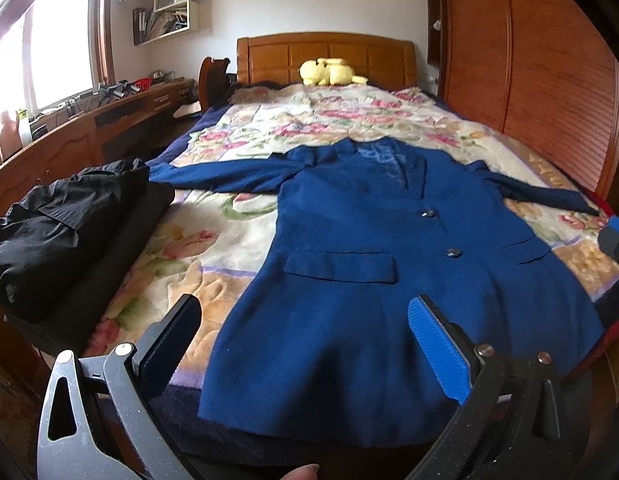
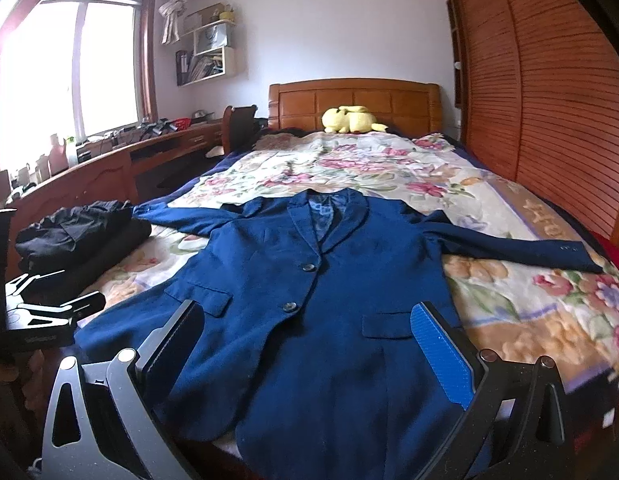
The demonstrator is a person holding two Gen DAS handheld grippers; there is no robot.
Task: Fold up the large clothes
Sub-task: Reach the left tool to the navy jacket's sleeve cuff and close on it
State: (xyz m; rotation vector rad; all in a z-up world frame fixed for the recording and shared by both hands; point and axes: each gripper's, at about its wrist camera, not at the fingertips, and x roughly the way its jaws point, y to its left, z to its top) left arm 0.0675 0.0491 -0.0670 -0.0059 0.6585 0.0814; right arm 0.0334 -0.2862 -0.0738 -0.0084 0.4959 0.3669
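Navy wool blazer lies face up and spread flat on the bed, hem at the foot edge nearest us, collar pointing at the headboard. Long axis runs foot to head; both sleeves stick out sideways toward the bed's two side edges. Two front buttons done up.

Left to right: black folded clothes sit at the left edge of the bed near the foot, just beside the blazer's left sleeve cuff. We cannot tell if they touch. Left gripper hovers over the hem, left of centre, jaws wide, holding nothing. Right gripper hangs over the hem toward the right half, jaws also wide, nothing in them. Neither touches the cloth as far as we can see.

We judge folding is not started. Each sleeve lies forward and outboard of its own-side gripper, so the left gripper is nearer the left sleeve and the right gripper nearer the right one. Likely first move: bring sleeves in across the body.

Surface is a soft floral blanket, so the cloth may drag and bunch. Room: yellow plush toy at the head edge, desk under the window on the left, slatted wardrobe along the right.
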